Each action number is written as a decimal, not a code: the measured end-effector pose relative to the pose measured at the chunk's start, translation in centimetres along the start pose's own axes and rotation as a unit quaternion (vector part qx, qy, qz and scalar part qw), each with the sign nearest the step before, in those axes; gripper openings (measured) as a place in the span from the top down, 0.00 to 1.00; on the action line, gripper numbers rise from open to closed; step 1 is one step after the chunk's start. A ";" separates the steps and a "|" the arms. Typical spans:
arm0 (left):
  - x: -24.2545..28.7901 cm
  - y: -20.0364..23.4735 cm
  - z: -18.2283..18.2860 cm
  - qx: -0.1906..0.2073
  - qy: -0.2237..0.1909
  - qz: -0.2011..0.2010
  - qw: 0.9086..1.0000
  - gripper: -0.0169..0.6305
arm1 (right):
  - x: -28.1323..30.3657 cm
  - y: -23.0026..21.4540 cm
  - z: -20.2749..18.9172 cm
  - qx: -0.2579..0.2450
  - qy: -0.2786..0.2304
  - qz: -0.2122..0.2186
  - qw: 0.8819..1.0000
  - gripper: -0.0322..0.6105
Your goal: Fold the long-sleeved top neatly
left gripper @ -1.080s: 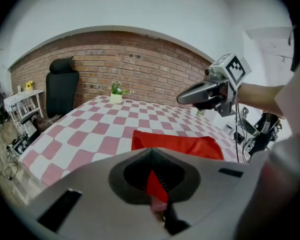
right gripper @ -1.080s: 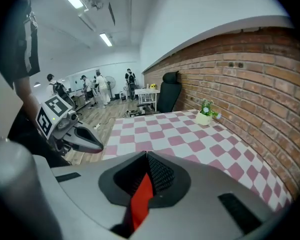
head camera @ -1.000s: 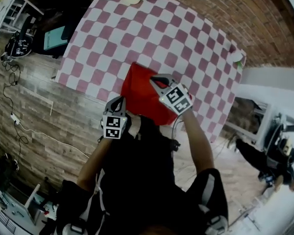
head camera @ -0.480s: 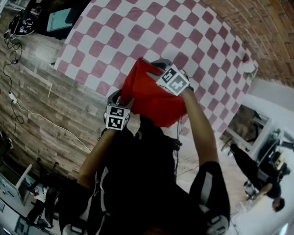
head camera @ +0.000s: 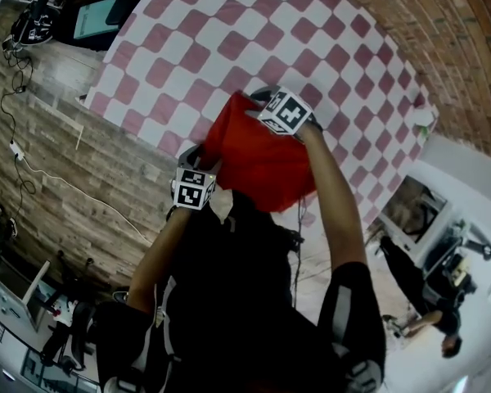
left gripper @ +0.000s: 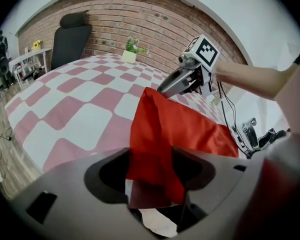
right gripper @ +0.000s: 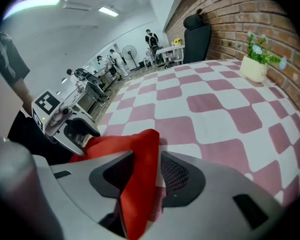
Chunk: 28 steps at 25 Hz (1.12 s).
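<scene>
The red long-sleeved top point(head camera: 262, 162) lies folded at the near edge of the checkered table point(head camera: 229, 47), part of it hanging over that edge. My left gripper point(head camera: 203, 155) is at its near left corner. Its jaws have just been opening and stand wide, with a loose fold of the top point(left gripper: 155, 134) between them. My right gripper point(head camera: 258, 105) is at the far corner. Its jaws have also just been opening, and a ridge of red cloth point(right gripper: 140, 154) stands between the pads. The right gripper point(left gripper: 177, 81) shows across the cloth in the left gripper view.
A small potted plant point(right gripper: 254, 66) stands at the table's far side by the brick wall point(left gripper: 155, 19). A black chair point(left gripper: 72, 34) sits beyond the table. Wood floor point(head camera: 82, 178) lies to the left, with cables and desks; several people point(right gripper: 110, 59) stand in the background.
Both grippers have come down toward the table with the red top, whose lifted edge has sunk to the cloth. The right gripper dropped the further of the two.
</scene>
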State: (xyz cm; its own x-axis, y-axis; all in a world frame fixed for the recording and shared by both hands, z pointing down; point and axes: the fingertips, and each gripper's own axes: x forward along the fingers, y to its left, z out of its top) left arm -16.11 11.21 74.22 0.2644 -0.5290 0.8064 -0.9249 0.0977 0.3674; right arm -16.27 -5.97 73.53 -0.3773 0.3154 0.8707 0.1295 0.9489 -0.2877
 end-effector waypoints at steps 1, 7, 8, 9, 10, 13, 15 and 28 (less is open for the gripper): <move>0.2 0.1 -0.1 -0.004 0.000 -0.002 1.000 0.56 | 0.4 0.0 -0.3 0.000 0.008 0.004 1.000 0.70; 0.5 0.4 -0.2 -0.007 -0.003 -0.016 1.000 0.64 | 2.3 0.2 -1.6 -0.001 0.038 0.014 0.999 0.78; 0.6 0.4 -0.2 -0.010 -0.003 -0.020 1.000 0.69 | 2.4 0.2 -1.7 -0.001 0.040 0.010 0.999 0.86; 0.6 0.5 -0.2 -0.014 -0.004 -0.023 1.000 0.72 | 2.4 0.0 -1.7 -0.001 0.042 0.006 0.999 0.88; 0.6 0.5 -0.1 -0.019 -0.006 -0.026 0.999 0.76 | 2.3 -0.1 -1.7 -0.001 0.042 0.001 0.999 0.89; 0.4 0.6 0.3 -0.025 -0.010 -0.030 0.999 0.86 | 1.9 -0.3 -1.6 0.003 0.033 -0.006 0.999 0.91; 0.4 0.5 0.8 -0.008 -0.010 -0.030 0.999 0.88 | 1.4 -0.4 -1.5 0.014 0.021 -0.004 1.000 0.91; 2.9 0.3 8.4 0.125 -0.020 -0.038 0.991 0.90 | -4.0 -5.5 -4.9 0.109 -0.058 -0.071 0.990 0.91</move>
State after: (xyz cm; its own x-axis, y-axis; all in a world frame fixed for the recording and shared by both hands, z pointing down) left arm -17.97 2.63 72.73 0.3295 -0.5604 0.7599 -0.9428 -0.1529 0.2961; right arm -10.99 -12.49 73.60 -0.4813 0.1643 0.8610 -0.1288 0.9583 -0.2549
